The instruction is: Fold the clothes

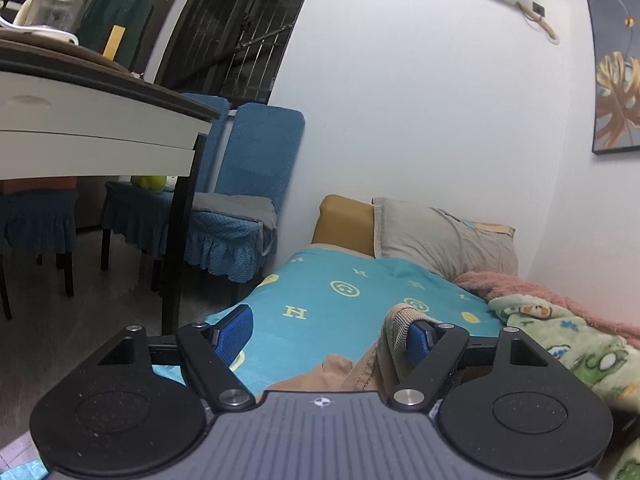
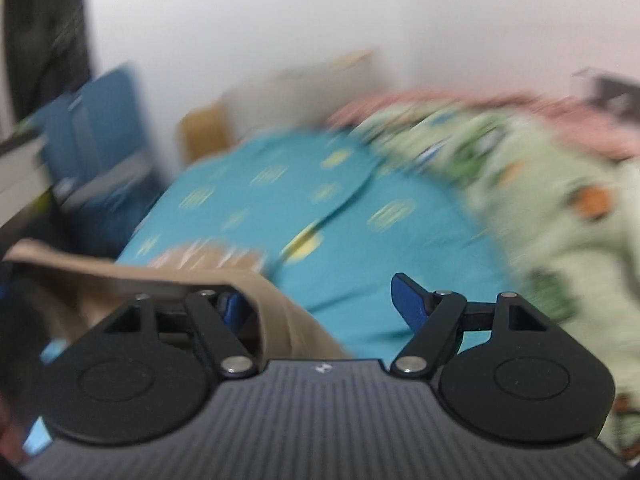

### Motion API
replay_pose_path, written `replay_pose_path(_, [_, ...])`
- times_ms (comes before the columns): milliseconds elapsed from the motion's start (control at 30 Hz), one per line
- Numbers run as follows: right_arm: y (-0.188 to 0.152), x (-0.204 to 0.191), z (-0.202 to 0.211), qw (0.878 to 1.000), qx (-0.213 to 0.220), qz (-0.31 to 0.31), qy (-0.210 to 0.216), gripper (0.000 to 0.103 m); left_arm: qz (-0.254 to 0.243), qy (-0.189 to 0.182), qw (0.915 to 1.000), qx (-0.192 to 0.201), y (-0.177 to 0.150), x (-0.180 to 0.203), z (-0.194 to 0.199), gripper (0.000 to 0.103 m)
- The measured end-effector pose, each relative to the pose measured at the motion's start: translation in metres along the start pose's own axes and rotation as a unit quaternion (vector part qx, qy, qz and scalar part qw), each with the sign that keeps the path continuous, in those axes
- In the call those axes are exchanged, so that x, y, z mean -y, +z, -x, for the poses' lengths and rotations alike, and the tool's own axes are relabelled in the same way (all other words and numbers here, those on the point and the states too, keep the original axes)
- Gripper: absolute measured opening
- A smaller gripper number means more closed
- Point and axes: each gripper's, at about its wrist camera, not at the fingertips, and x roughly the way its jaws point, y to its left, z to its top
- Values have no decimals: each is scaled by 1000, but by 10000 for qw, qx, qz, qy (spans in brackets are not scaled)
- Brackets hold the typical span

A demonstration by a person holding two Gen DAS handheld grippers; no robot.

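Note:
A tan garment (image 1: pixel 352 372) lies on the turquoise bed sheet (image 1: pixel 332 292) just in front of my left gripper (image 1: pixel 326 336). Its ribbed cuff (image 1: pixel 400 320) is draped over the right fingertip, while the left fingertip (image 1: pixel 236 332) is bare. The jaws stand wide apart, so the gripper is open. The right wrist view is blurred by motion. There, the tan garment (image 2: pixel 276 316) hangs over the left finger of my right gripper (image 2: pixel 320 306), which is also open; its right finger (image 2: pixel 410 304) is free above the sheet (image 2: pixel 360 216).
A grey pillow (image 1: pixel 440 236) lies at the head of the bed by the white wall. A green patterned blanket (image 1: pixel 568 344) and a pink blanket (image 1: pixel 532 288) are heaped on the right. A table (image 1: pixel 100 120) and blue-covered chairs (image 1: pixel 240 208) stand left of the bed.

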Motion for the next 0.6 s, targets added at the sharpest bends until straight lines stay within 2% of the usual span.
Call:
replay_pose_path(33, [1,4,3,9998,124,-62,-143,77,-13,-12,10000,7,-1,1,1,79])
replay_pose_path(67, [2,5,-1,9998,32,-47,-199,77,-5,-38,10000,16,-1,1,3,79])
replay_pose_path(100, [1,5,-6,9996,-101,-16,-265,77,3,-64,10000,24,-2,1,5,78])
replay_pose_path(167, [-3,1,-25,9970,-633,118,-430,76,13,-78,9999,84,0,0,8,77])
replay_pose_path(233, [-6,1,-32,9955,-748,87,-583,75,34,-51,9999,161,2,-1,11,77])
replay_pose_path(400, [-12,3,-47,9909,-954,-11,-951,75,-247,357,9990,-45,4,-1,8,76])
replay_pose_path(433, [-8,6,-38,9931,-663,-109,-960,75,-347,436,9984,-107,5,1,7,75])
replay_pose_path(533, [15,14,-11,9951,61,-352,-927,75,-579,201,9981,52,32,8,13,75])
replay_pose_path(600, [42,13,9,9943,470,-530,-799,75,-589,60,9979,253,63,10,21,75])
